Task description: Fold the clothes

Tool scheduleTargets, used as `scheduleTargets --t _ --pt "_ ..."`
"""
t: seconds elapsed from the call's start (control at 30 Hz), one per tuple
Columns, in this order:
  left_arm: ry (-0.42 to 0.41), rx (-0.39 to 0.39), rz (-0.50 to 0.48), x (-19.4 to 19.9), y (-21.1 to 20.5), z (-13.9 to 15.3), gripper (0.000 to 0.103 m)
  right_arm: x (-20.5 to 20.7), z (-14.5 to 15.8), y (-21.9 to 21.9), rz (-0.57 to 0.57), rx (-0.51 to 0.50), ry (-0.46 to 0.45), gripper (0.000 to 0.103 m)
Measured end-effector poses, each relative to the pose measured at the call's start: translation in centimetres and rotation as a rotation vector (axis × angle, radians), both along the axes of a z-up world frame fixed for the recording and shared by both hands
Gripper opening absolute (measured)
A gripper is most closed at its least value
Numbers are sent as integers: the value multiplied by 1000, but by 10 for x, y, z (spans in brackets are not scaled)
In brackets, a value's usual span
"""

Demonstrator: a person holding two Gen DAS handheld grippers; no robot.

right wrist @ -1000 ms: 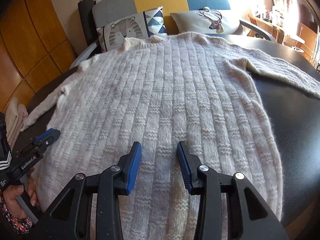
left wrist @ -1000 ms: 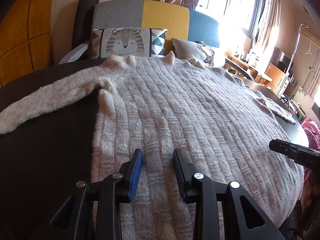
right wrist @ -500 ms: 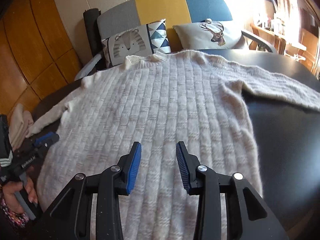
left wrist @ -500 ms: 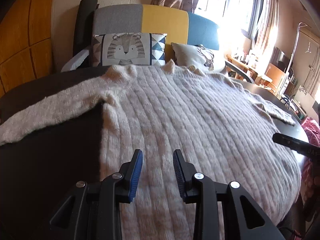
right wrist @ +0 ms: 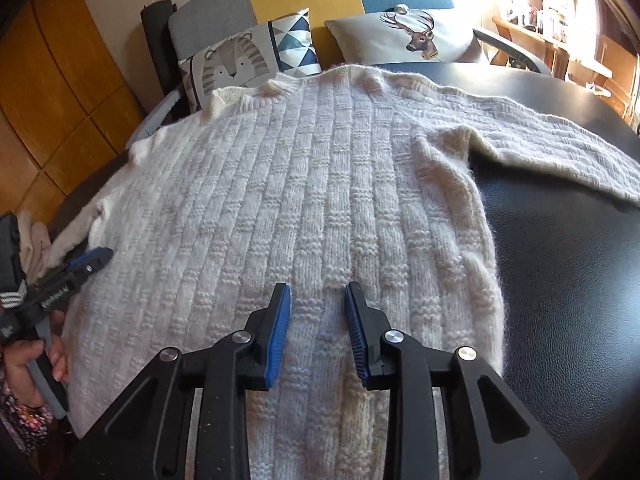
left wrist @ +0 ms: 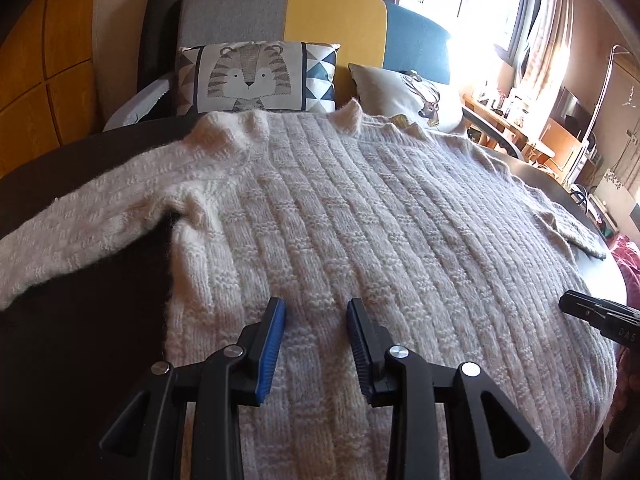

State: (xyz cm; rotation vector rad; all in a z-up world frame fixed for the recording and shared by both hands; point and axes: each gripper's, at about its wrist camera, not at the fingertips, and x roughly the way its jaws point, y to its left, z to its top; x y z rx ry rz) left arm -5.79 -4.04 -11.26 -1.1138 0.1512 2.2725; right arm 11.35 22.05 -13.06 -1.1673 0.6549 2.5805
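Observation:
A cream ribbed knit sweater (left wrist: pixel 360 220) lies flat on a dark round table (left wrist: pixel 80 320), collar at the far side and both sleeves spread outward. My left gripper (left wrist: pixel 316 302) hovers over the near left part of the body, jaws open, knit beneath them. In the right wrist view the same sweater (right wrist: pixel 300 200) fills the middle. Low over its near hem is my right gripper (right wrist: pixel 318 286), jaws closing, with a slight ridge of knit between the pads and no visible pinch. Each gripper shows in the other's view: left gripper (right wrist: pixel 92 258), right gripper (left wrist: pixel 576 304).
A grey, yellow and blue sofa (left wrist: pixel 332 12) stands behind the table with a tiger cushion (left wrist: pixel 252 76) and a deer cushion (right wrist: pixel 408 36). Wooden panels (right wrist: pixel 60 80) line the left wall. A person's hand (right wrist: pixel 24 360) holds the left gripper. Bare table (right wrist: pixel 560 280) lies right of the sweater.
Both grippers have drawn back toward the sweater's near hem, so more of the sofa and cushions shows. The right gripper's jaws have narrowed a little.

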Motion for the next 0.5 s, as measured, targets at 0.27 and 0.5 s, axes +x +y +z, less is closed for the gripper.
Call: scheduleTargets --t 0.27,0.5 --pt "13 -3 -3 1 1 -1 34 -26 4 113 -205 -121 -30 30" --pt "12 13 -4 0 -1 -2 34 -33 -26 164 -317 -359 21 33"
